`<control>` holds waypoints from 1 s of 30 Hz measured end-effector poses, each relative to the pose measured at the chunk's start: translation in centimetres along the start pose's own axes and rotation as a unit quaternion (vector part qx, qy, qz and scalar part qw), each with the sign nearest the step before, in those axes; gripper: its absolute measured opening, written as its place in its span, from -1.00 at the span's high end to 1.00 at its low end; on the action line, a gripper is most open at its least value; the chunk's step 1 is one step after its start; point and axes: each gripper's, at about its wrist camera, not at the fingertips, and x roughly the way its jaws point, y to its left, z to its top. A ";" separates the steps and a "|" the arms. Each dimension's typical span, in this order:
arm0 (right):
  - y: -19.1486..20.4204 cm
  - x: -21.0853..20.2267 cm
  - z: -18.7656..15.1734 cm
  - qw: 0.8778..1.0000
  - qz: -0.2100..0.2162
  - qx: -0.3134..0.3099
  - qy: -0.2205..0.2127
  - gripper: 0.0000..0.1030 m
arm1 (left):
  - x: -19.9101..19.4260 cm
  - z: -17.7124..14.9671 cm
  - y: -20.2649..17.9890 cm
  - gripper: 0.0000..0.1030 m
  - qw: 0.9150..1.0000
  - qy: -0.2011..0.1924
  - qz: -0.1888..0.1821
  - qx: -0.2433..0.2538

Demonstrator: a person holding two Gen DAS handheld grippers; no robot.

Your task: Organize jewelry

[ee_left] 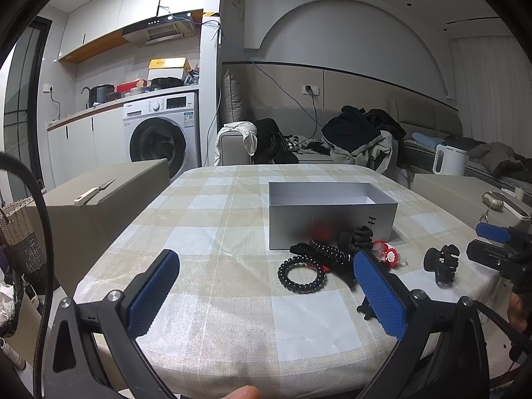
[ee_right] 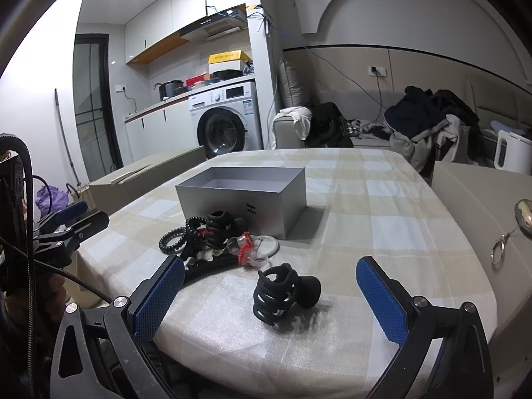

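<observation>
An open, empty-looking grey box (ee_left: pixel 332 222) (ee_right: pixel 229 202) stands mid-table on the checked cloth. Before it lies a pile of hair accessories (ee_left: pixel 329 252) (ee_right: pixel 219 226): a black coil tie (ee_left: pixel 301 274) (ee_right: pixel 173 241), more black pieces, a black headband (ee_right: pixel 212 266) and a red and clear item (ee_left: pixel 387 252) (ee_right: pixel 247 246). A black claw clip (ee_left: pixel 444 262) (ee_right: pixel 286 294) lies apart to the right. My left gripper (ee_left: pixel 266 294) is open near the front edge, just short of the coil tie. My right gripper (ee_right: pixel 271 286) is open, its blue pads either side of the claw clip without touching it.
A cardboard box with a knife (ee_left: pixel 94 193) on it flanks the table on the left. Another box (ee_right: pixel 472 199) on the right carries a key ring (ee_right: pixel 523 216). Behind are a sofa with clothes (ee_left: pixel 359 133), a white kettle (ee_left: pixel 449 159) and a washing machine (ee_left: pixel 159 133).
</observation>
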 end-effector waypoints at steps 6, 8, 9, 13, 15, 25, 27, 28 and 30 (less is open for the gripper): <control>-0.2 0.0 0.0 1.000 -0.001 0.002 0.000 -1.00 | 0.0 0.0 0.3 -0.98 1.000 -0.003 -0.002 -0.010; -0.2 0.0 -0.1 1.000 -0.002 0.002 0.000 -1.00 | -0.1 0.1 0.4 -0.98 1.000 -0.005 -0.004 -0.014; -0.2 0.0 -0.1 1.000 -0.002 0.002 0.000 -1.00 | -0.1 0.1 0.5 -0.98 1.000 -0.006 -0.006 -0.017; -0.2 0.0 -0.1 1.000 -0.002 0.002 0.000 -1.00 | -0.2 0.2 0.6 -0.98 1.000 -0.010 -0.010 -0.020; -0.2 0.0 -0.1 1.000 -0.002 0.002 0.000 -1.00 | -0.2 0.3 0.5 -0.98 1.000 -0.010 -0.010 -0.017; -0.3 0.0 -0.1 1.000 -0.002 0.002 0.001 -1.00 | -0.6 0.3 0.1 -0.98 1.000 -0.014 -0.014 0.002; -0.4 0.1 -0.2 1.000 -0.002 0.003 0.002 -1.00 | -0.6 0.2 -0.1 -0.98 1.000 -0.015 -0.016 0.009; -0.4 0.1 -0.2 1.000 -0.002 0.003 0.003 -1.00 | -0.7 0.2 -0.2 -0.98 1.000 -0.015 -0.015 0.011; -0.5 0.1 -0.3 1.000 -0.002 0.004 0.005 -1.00 | -0.7 0.2 -0.3 -0.98 1.000 -0.014 -0.018 0.014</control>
